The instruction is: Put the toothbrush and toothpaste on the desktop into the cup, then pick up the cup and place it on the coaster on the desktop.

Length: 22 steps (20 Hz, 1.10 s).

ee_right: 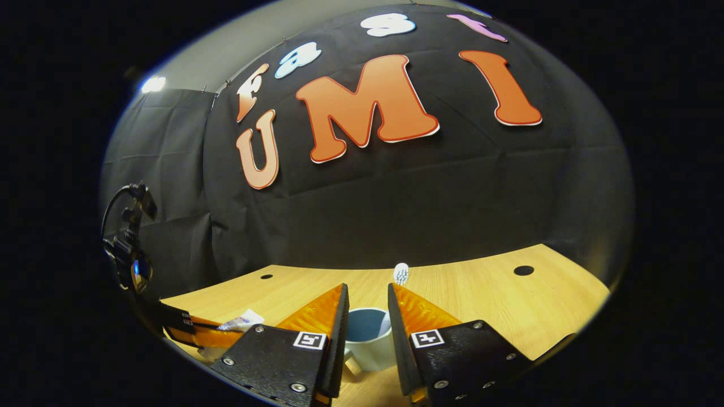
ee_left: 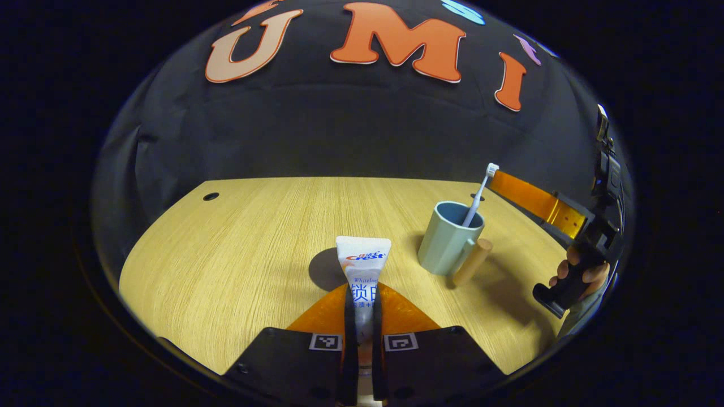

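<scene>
The toothpaste tube (ee_left: pixel 362 265) is clamped between the jaws of the left gripper (ee_left: pixel 362 316), its long axis pointing forward, crimped end outward. The cup (ee_left: pixel 451 237), with the toothbrush (ee_left: pixel 478 195) already leaning inside, stands on the worktop (ee_left: pixel 254 237) ahead and to the right, well apart. The right gripper (ee_right: pixel 367 316) is held above the cup, jaws apart and empty.
</scene>
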Available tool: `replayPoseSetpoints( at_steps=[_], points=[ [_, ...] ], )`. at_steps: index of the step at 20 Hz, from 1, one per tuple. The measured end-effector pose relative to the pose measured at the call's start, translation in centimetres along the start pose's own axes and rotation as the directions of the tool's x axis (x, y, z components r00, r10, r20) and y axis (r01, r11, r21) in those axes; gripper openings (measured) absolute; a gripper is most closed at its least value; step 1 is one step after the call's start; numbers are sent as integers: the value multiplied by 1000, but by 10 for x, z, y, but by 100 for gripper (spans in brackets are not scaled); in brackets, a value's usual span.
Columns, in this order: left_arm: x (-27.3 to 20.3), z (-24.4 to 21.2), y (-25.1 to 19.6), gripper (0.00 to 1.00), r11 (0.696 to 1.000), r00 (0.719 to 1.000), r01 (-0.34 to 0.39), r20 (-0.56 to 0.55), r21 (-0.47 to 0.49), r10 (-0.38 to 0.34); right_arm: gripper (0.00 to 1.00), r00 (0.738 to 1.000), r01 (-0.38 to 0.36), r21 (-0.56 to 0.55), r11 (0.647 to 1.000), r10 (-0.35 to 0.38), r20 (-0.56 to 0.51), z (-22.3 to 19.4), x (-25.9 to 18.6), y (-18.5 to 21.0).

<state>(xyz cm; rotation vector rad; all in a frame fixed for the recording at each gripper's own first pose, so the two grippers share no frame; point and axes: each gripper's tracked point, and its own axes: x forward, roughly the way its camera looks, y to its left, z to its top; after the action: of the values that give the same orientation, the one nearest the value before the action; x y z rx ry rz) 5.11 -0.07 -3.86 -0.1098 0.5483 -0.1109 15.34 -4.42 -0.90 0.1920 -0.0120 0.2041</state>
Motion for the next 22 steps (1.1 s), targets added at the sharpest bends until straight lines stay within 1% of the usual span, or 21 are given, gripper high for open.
replayPoseSetpoints(
  at_steps=[5,6,7,8,10,12,14,18,19,22],
  points=[
    [0,36,-30,13,998,993,55,108,11,-56,54,1000,22,-30,999,-23,-4,5,-32,-7],
    [3,42,-37,13,998,989,68,132,12,-69,59,1000,26,-40,999,-26,-9,4,-39,-8],
    [4,48,-43,13,997,985,80,152,14,-81,61,999,26,-49,998,-27,-20,2,-45,-8],
    [4,57,-48,12,996,981,90,172,12,-91,66,999,25,-58,998,-27,-27,1,-50,-8],
    [7,71,-55,13,994,972,105,210,12,-105,74,999,29,-78,997,-32,-37,-1,-61,-9],
    [11,82,-61,13,993,964,114,240,11,-113,77,998,32,-98,995,-37,-42,-3,-71,-8],
    [15,91,-68,13,990,953,138,271,-3,-132,80,998,33,-112,993,-39,-45,-3,-79,-8],
    [26,111,-86,13,982,926,191,332,-6,-178,84,997,36,-103,994,-42,-58,-8,-92,-7],
    [28,112,-91,13,977,922,212,333,0,-200,84,997,43,-105,994,-50,-59,-10,-96,-10],
    [36,122,-101,13,969,903,249,362,-3,-231,85,995,63,-105,992,-71,-66,-12,-105,-18]
  ],
)
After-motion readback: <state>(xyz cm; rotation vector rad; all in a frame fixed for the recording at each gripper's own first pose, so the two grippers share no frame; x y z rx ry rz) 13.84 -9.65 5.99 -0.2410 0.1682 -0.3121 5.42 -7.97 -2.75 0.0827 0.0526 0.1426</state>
